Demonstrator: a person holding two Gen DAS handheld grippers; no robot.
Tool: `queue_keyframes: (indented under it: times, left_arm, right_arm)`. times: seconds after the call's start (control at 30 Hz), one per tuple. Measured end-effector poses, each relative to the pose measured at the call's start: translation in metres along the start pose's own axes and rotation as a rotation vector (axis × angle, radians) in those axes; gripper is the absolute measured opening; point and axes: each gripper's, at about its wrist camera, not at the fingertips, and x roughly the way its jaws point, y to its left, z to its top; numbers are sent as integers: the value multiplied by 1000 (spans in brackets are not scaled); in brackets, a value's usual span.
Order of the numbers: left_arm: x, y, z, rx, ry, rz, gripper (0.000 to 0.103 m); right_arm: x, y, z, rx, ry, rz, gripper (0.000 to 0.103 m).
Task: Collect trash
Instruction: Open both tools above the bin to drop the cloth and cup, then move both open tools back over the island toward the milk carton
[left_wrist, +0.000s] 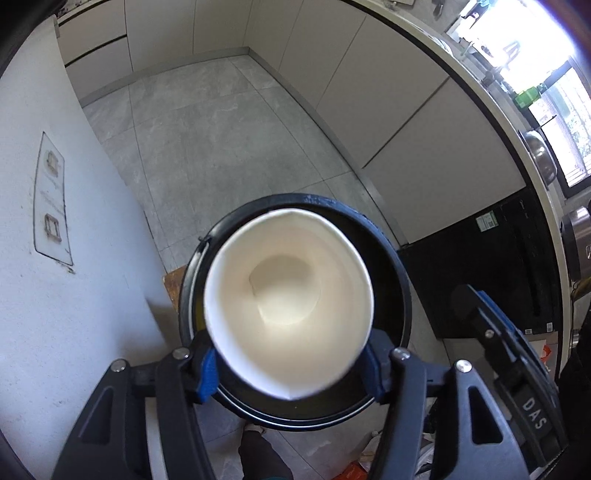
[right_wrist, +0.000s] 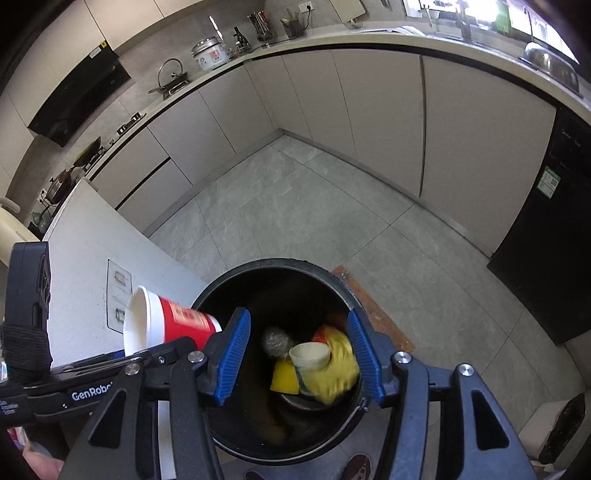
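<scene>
My left gripper (left_wrist: 290, 363) is shut on a paper cup (left_wrist: 288, 302), white inside and red outside, its mouth facing the camera. It hangs over the black trash bin (left_wrist: 400, 280). In the right wrist view the same cup (right_wrist: 170, 323) lies on its side by the bin's left rim, held by the left gripper. My right gripper (right_wrist: 299, 358) is open and empty above the bin (right_wrist: 273, 269). Inside the bin lie a small paper cup (right_wrist: 310, 355), yellow wrappers (right_wrist: 338, 365) and a crumpled foil ball (right_wrist: 275, 341).
A white counter (right_wrist: 85, 243) stands left of the bin. Beige cabinets (right_wrist: 369, 110) run along the far walls, with a black appliance (right_wrist: 543, 258) at the right. A brown board (right_wrist: 373, 310) lies on the grey tile floor behind the bin.
</scene>
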Motion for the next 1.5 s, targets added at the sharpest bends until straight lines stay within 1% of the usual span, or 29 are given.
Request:
queue_keyframes:
  times: [0.1,0.17,0.3,0.37,0.53,0.77,0.93,1.07,1.2,1.4,1.5]
  left_arm:
    - [-2,-2,1,11,-2,15,62]
    - [-1,-3,2,16,17,18,66]
    - [-5,-6,3,31,18,29,71]
    - [-8,-7,3,36,5,31,73]
    - [-26,-7,-1,33,-46,26,73]
    - [-60,-11,-8,53,-112,5,73]
    - [-89,-8,-16,52,-167,-5,73]
    - [-112,-1,-23,36,-210,-9,73]
    - [-132,8,-30,25,-250,7,73]
    - [-156,29,-40,-29,-307,20,73]
    - [-160,33,-43,-47,-311,20,73]
  right_arm:
    - [-8,-1,-2,-1,-9,-10,57]
    - [-14,-3,-2,6,-14,-13,57]
    - [-28,-6,-4,17,-30,-26,57]
    - [-37,-8,-7,21,-41,-33,57]
    - [-51,-11,-12,21,-52,-47,57]
    - [-67,-4,-14,16,-59,-28,57]
    - [-87,9,-14,-8,-84,-13,59]
    - [-102,22,-14,-34,-107,8,64]
    - [-116,41,-13,-68,-132,32,65]
    - [-130,69,-14,-109,-157,60,65]
    - [-136,76,-16,-118,-163,69,65]
